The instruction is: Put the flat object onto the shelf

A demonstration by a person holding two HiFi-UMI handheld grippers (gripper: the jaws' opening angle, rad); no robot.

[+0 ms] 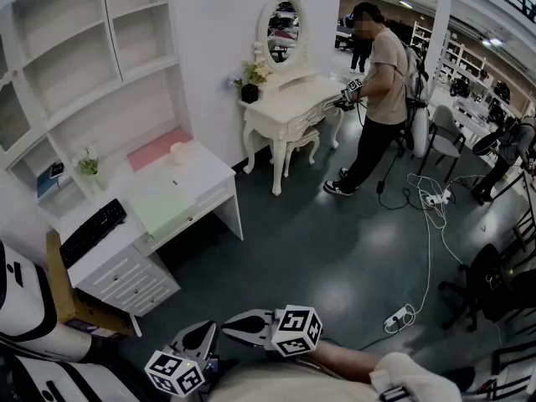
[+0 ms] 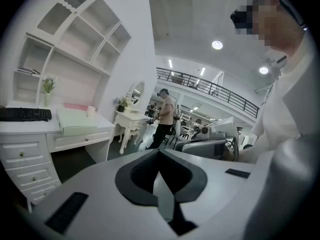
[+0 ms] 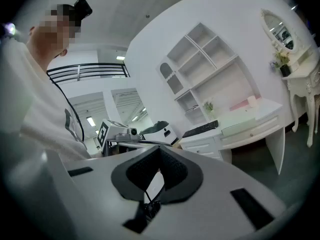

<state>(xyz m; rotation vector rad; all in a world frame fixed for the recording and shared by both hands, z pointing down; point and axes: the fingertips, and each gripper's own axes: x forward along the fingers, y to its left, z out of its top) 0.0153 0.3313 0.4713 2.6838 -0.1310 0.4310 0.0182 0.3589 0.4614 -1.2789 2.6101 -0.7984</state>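
Left gripper view: left gripper, jaws pressed together, nothing between them. Right gripper, jaws likewise closed and empty. Both are held near the person, well apart from the white desk. Flat object, pale green, possibly a shallow box, lies on the desk at far left, right of the keyboard, below the shelf.

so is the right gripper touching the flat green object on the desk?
Apart. Head view: the right gripper sits at the bottom edge, with open floor between it and the flat green object.
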